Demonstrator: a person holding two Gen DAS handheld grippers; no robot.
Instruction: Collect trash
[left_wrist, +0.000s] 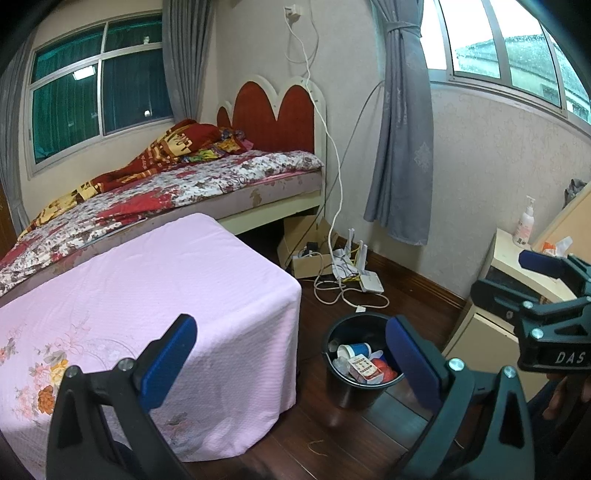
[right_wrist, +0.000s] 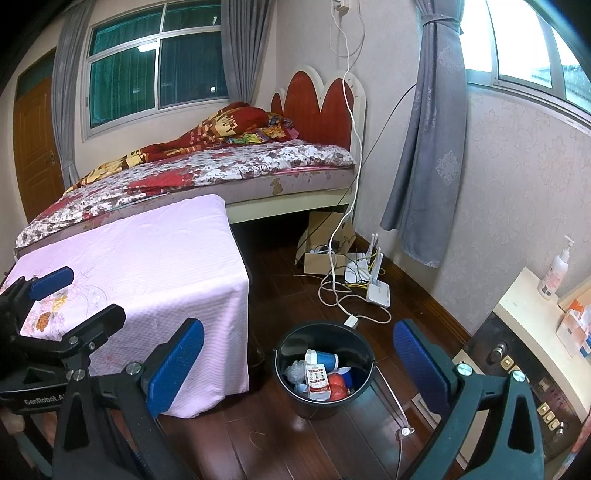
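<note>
**So both grippers are hanging over the bin, holding nothing**

Honestly the room is pretty cluttered. A table under a pink cloth (right_wrist: 140, 258) is sitting at about 10 o'clock in the right wrist view, with the bed (right_wrist: 207, 173) running behind it. Cables and a white router (right_wrist: 378, 291) are sprawling across the floor at 12 o'clock, just past the black bucket (right_wrist: 325, 400). A cabinet with a lotion bottle (right_wrist: 556, 267) is standing off at 3 o'clock.

The right gripper (right_wrist: 299, 363) is hovering with its blue pads spread wide, and the bucket is showing right between them, lower down on the floor. The left gripper (left_wrist: 291, 360) is spread apart too, with the bucket at its 3 o'clock, partly hidden behind the right-hand pad.

The bucket is sitting upright, holding a blue-and-white paper cup (right_wrist: 323, 358), a small carton (right_wrist: 317, 382), something red and some crumpled plastic.
</note>
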